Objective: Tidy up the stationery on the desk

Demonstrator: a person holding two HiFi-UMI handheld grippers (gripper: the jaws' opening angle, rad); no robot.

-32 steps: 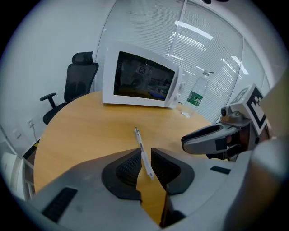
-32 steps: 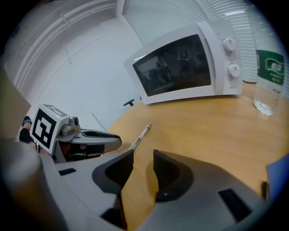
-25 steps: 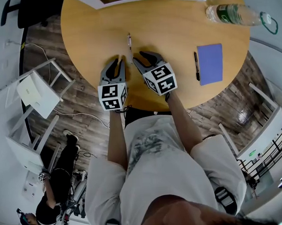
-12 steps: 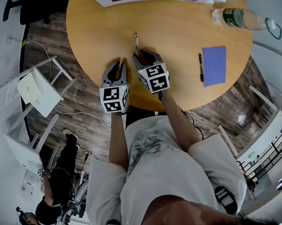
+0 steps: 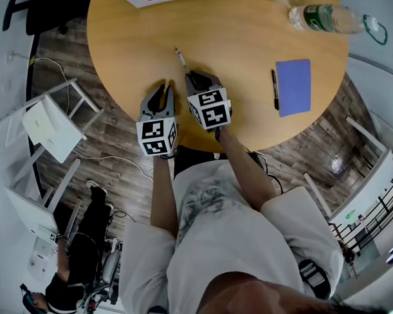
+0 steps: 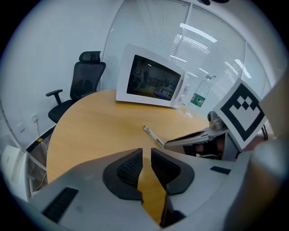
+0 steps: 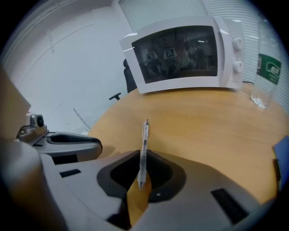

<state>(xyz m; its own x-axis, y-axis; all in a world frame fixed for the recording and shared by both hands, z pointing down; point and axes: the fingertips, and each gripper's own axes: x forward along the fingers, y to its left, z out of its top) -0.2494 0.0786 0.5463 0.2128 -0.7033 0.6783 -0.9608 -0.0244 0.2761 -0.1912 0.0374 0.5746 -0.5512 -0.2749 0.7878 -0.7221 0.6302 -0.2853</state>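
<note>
Clear pen (image 5: 181,61) by the desk's (image 5: 256,29) 6 o'clock edge, straight at 12 o'clock before, now tilts toward 11. The right gripper (image 5: 195,80) points steeply down, its jaws just closed on the pen. Left gripper (image 5: 163,94), at its 9 o'clock, angles down too, jaws narrow and empty.

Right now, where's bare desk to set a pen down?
Widest bare patch: desk centre, between microwave, black pen and right gripper, whose jaws have just been closing on the clear pen. Left rim beyond left gripper also free. Crowded: right side, with blue notebook, bottle.
</note>
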